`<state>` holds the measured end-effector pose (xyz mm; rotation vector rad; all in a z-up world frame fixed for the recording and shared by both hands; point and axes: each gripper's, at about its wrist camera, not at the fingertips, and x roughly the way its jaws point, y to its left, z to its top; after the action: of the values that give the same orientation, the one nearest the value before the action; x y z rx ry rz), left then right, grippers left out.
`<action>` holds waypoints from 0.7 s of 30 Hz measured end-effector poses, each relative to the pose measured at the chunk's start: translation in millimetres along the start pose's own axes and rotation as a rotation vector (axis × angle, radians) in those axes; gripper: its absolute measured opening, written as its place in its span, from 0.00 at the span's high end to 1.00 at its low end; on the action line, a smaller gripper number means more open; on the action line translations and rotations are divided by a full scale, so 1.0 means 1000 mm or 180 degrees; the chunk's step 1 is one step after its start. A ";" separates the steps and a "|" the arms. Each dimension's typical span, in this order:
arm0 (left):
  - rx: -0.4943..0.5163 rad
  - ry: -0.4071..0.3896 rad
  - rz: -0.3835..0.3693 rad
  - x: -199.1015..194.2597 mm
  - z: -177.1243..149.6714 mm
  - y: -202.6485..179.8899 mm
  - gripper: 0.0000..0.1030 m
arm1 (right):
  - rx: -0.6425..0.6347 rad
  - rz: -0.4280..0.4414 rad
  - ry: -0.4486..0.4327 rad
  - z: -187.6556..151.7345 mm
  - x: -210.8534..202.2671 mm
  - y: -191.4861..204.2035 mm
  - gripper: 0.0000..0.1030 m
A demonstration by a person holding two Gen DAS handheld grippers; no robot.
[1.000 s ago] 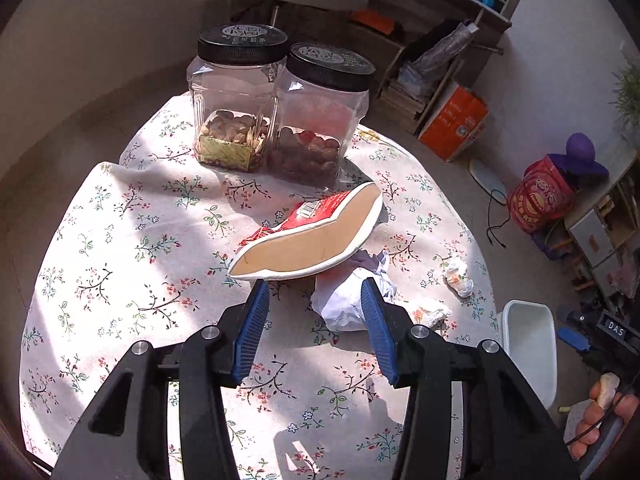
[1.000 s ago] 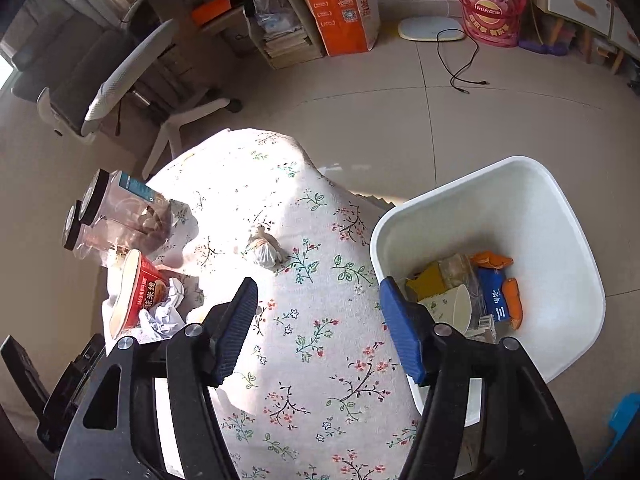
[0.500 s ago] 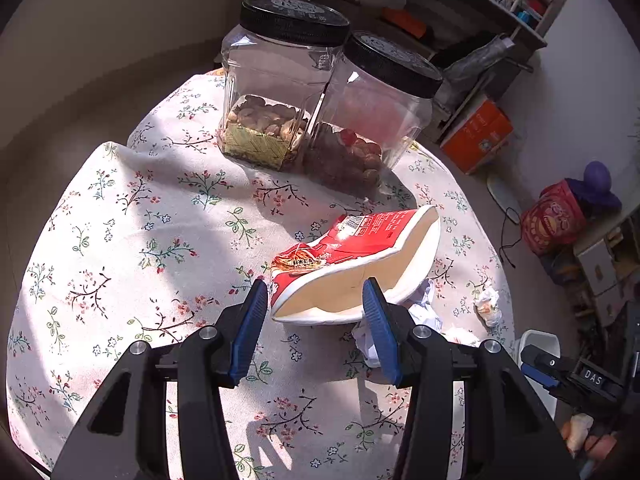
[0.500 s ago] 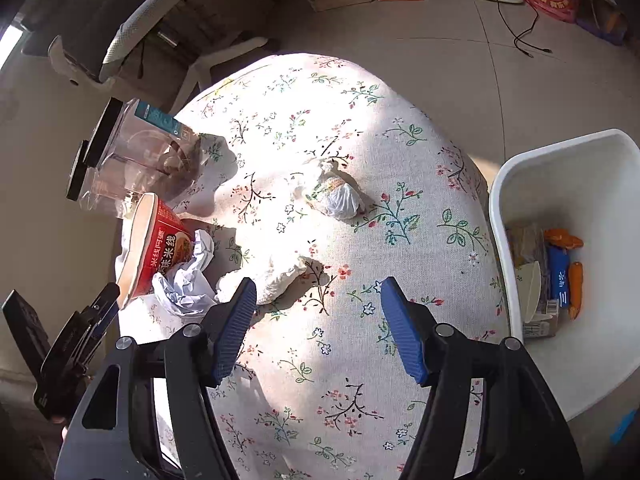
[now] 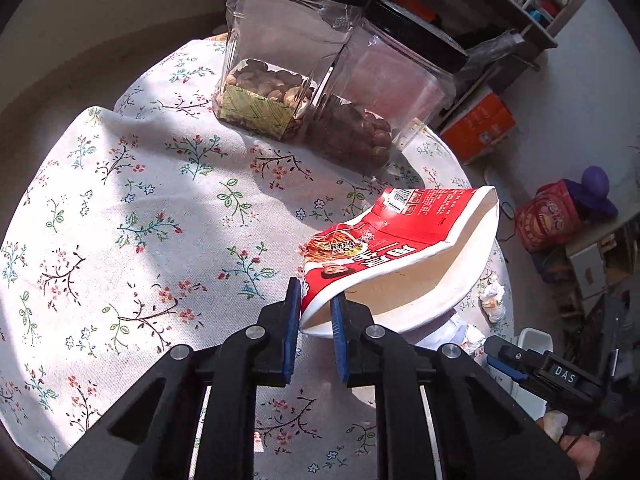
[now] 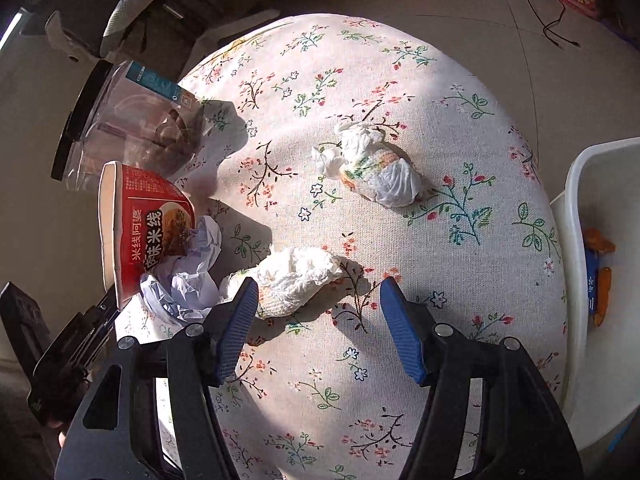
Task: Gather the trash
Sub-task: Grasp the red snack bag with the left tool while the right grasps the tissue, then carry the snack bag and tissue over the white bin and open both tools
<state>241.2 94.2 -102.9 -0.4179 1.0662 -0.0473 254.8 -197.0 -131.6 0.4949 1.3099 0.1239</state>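
My left gripper (image 5: 314, 312) is shut on the rim of a squashed red and white paper noodle cup (image 5: 404, 256), which lies on its side on the floral tablecloth (image 5: 140, 208). The cup also shows in the right wrist view (image 6: 148, 224), with crumpled pale paper (image 6: 188, 276) beside it. My right gripper (image 6: 316, 320) is open just above a crumpled white tissue (image 6: 296, 276). A second tissue wad (image 6: 376, 168) lies farther out on the cloth. A white trash bin (image 6: 576, 280) with wrappers inside stands at the table's right edge.
Two clear black-lidded jars of nuts (image 5: 276, 80) and dried fruit (image 5: 380, 100) stand at the table's far side. An office chair (image 6: 132, 12), orange box (image 5: 480, 128) and red bag (image 5: 548, 216) are on the floor around the table.
My left gripper moved forward and closed on the noodle cup's rim. My right gripper swung from the bin back over the table and came down over the near tissue.
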 end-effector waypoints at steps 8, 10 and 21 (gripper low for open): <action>0.0024 0.0022 -0.0087 -0.006 -0.004 -0.001 0.89 | -0.0085 0.0066 0.0046 0.001 0.016 0.009 0.83; 0.0020 0.0061 -0.0133 -0.006 -0.006 -0.002 0.91 | -0.0182 0.0042 0.0017 0.001 0.012 0.015 0.89; 0.0040 0.0135 -0.0273 -0.024 -0.021 -0.012 0.96 | -0.0373 -0.0069 -0.0182 0.000 -0.018 0.023 0.97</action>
<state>212.9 82.1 -87.1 -0.4529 1.0889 -0.1396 254.6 -183.1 -105.9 0.3818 1.2442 0.1662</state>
